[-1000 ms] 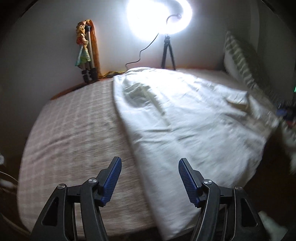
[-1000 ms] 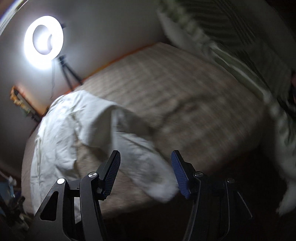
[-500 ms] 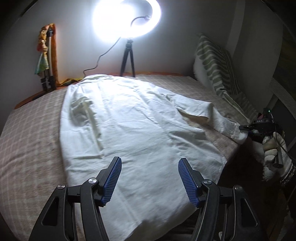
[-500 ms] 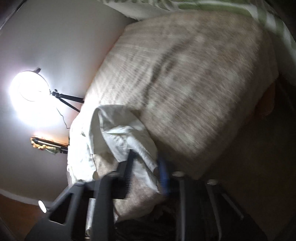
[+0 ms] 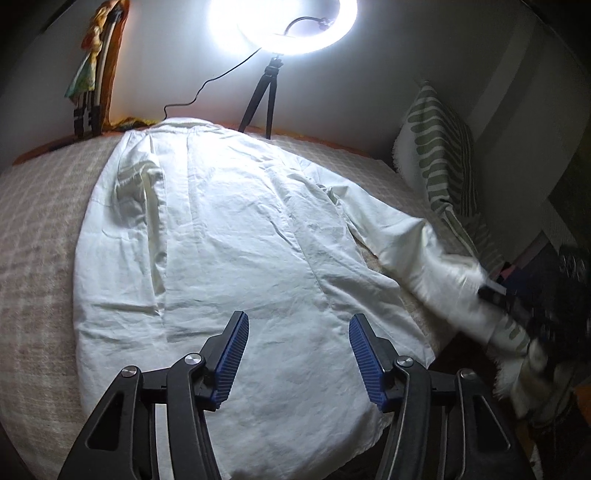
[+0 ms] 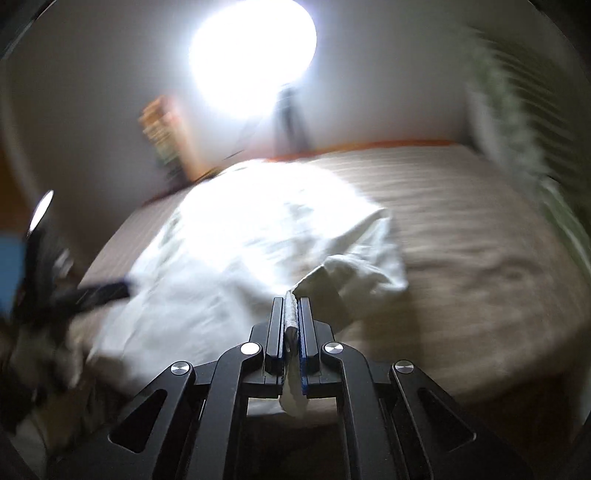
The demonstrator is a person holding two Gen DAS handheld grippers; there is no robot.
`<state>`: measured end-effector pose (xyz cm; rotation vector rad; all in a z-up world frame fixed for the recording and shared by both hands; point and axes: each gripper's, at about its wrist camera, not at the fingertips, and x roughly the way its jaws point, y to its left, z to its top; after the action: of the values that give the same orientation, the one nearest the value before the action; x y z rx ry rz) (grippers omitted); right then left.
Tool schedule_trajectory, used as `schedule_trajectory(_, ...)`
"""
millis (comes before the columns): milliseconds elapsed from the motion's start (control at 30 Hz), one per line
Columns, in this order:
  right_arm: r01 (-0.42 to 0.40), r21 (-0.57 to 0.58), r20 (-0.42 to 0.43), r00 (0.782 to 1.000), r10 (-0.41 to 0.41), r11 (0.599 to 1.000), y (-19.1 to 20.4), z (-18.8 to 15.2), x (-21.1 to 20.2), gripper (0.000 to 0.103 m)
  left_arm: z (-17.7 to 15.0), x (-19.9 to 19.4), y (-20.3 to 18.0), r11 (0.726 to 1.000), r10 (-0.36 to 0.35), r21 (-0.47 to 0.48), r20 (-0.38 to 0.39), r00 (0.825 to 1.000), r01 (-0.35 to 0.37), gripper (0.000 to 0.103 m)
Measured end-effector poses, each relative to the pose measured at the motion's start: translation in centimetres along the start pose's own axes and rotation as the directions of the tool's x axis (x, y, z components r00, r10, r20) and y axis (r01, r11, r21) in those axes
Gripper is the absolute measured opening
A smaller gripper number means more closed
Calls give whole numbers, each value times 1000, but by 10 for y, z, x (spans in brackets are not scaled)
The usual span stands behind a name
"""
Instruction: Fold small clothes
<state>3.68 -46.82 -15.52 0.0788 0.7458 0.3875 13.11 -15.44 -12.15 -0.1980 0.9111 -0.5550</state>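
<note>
Since both grippers matter here, states first:

Right gripper (image 6: 291, 317): clamped tight on a thin fold of white cloth — the cuff end of the shirt's sleeve (image 6: 354, 266), which runs from the pads up to the body.
Left gripper (image 5: 298, 356): jaws have just narrowed a bit but stand apart with nothing between them, hovering over the hem end.
Shirt (image 5: 236, 236): long-sleeved, white, spread flat on the checked bedspread (image 5: 40, 221), collar toward the ring light (image 5: 284, 22), hem hanging at the bed edge farthest from it.
Other sleeve (image 5: 133, 199): already lies folded in over the body, on the side of the shirt away from the striped pillow (image 5: 439, 147).
Handling: looks light, limp, thin woven cotton — no stiffness, so it will sag and trail from any single pinch; not fragile; creases easily. Likely drags on the bedspread rather than sliding.
Where to grip: cuff, hem corners or shoulder seam; doubled edges should hold better than a single layer.
Hard to read: right view is heavily smeared, ring light blows out the shirt's middle there.
Cut off: in the left view the gripped cuff blurs into dark clutter beside the pillow; hem edge partly hidden behind the left gripper's frame.
Unknown: whether buttons face down.
</note>
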Motion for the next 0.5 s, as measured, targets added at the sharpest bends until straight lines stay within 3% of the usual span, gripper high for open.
schedule_trajectory(133, -89, -120, -106, 991, 76, 989, 36, -13, 25, 5, -3, 9, -1, 999, -26, -25, -21, 999, 26, 58)
schedule_trajectory(233, -111, -174, -190, 979, 77, 979, 47, -20, 35, 16, -6, 15, -7, 998, -55, -25, -37, 998, 54, 58)
schedule_trajectory(267, -123, -175, -196, 977, 87, 977, 44, -20, 33, 22, -7, 17, -10, 998, -64, -21, -44, 997, 63, 58)
schedule_trajectory(400, -196, -149, -197, 966, 165, 969, 35, -19, 9, 25, -9, 28, -21, 994, -110, -31, -60, 992, 108, 59)
schedule_trajectory(500, -179, -146, -167, 974, 154, 973, 25, -11, -6, 32, -13, 40, -31, 988, -154, -44, -87, 984, 150, 61)
